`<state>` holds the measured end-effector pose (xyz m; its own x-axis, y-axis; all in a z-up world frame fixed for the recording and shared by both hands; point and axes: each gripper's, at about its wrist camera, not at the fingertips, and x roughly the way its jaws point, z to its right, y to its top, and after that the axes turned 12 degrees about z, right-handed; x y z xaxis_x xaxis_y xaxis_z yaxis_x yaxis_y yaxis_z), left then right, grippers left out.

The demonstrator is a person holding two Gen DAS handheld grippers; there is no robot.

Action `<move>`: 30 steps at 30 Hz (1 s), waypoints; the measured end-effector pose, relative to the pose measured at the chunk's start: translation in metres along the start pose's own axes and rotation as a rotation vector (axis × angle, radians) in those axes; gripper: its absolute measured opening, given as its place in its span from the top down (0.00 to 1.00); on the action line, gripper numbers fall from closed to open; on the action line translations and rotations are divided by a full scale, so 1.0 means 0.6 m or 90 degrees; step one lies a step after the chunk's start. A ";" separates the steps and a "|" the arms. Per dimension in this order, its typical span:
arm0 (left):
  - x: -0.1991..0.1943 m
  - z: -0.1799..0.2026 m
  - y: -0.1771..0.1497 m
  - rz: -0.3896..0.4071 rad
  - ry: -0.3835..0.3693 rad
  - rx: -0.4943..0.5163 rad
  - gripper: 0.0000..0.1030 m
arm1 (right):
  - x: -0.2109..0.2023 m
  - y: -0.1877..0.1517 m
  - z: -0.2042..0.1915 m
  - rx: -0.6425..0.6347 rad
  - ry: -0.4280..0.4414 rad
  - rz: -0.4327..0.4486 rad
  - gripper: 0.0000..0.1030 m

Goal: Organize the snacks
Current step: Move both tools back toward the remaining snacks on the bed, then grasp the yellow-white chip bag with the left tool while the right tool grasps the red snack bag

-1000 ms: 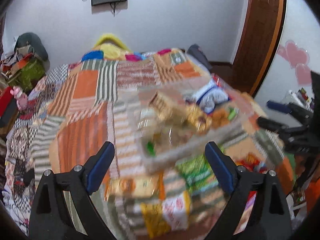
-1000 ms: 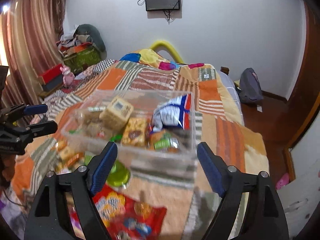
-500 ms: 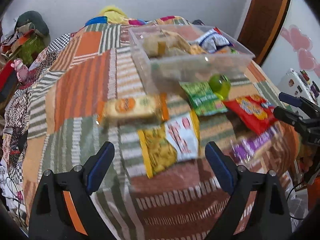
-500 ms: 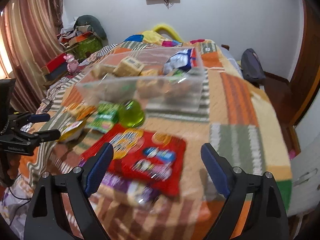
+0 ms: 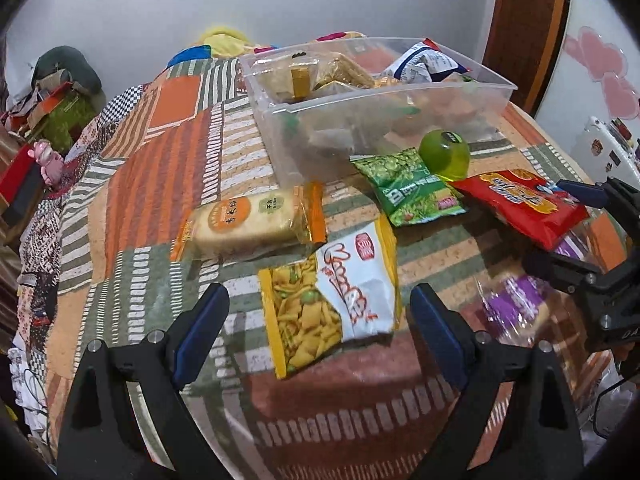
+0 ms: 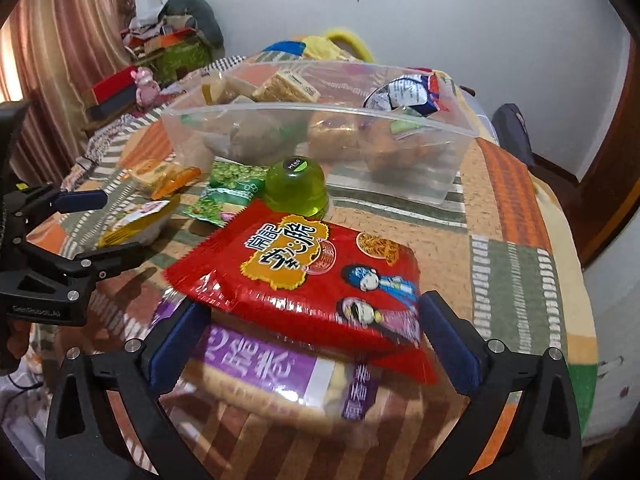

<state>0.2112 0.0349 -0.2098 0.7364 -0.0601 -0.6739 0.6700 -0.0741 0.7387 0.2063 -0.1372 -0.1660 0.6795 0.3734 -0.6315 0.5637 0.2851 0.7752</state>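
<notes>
A clear plastic bin (image 5: 400, 96) holding several snacks stands on the patchwork cloth; it also shows in the right wrist view (image 6: 460, 136). In front of it lie an orange rice-cracker pack (image 5: 248, 220), a yellow-white chip bag (image 5: 332, 296), a green pea bag (image 5: 412, 188), a green jelly cup (image 5: 444, 154), a red noodle bag (image 6: 312, 272) and a purple biscuit pack (image 6: 264, 368). My left gripper (image 5: 318, 334) is open, its fingers either side of the chip bag. My right gripper (image 6: 312, 344) is open, straddling the purple pack and red bag.
The cloth-covered surface (image 5: 152, 184) drops off at the right edge (image 6: 568, 280). Clutter and a pink toy (image 5: 48, 160) lie far left. A wooden door (image 5: 528, 20) stands at the back right, and white walls lie behind.
Both grippers have pulled back and lowered from the bin toward the loose snacks in front. The left now frames the chip bag, and the right frames the red and purple packs.
</notes>
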 end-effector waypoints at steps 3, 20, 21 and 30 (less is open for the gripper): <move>0.021 -0.004 -0.003 -0.013 -0.011 -0.011 0.18 | 0.010 0.005 0.004 0.002 -0.008 -0.004 0.00; 0.004 -0.027 0.000 0.010 -0.044 -0.044 0.49 | -0.010 0.009 0.032 0.032 0.017 0.043 0.72; 0.002 -0.028 -0.001 0.009 -0.044 -0.045 0.49 | -0.017 0.008 0.034 0.035 0.021 0.049 0.73; -0.038 -0.030 0.019 0.041 -0.049 -0.058 0.52 | -0.054 0.017 0.040 0.040 0.032 0.079 0.73</move>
<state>0.2040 0.0530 -0.1858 0.7709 -0.1380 -0.6219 0.6302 0.0233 0.7761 0.2014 -0.1675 -0.1381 0.7222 0.4473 -0.5276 0.5062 0.1780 0.8439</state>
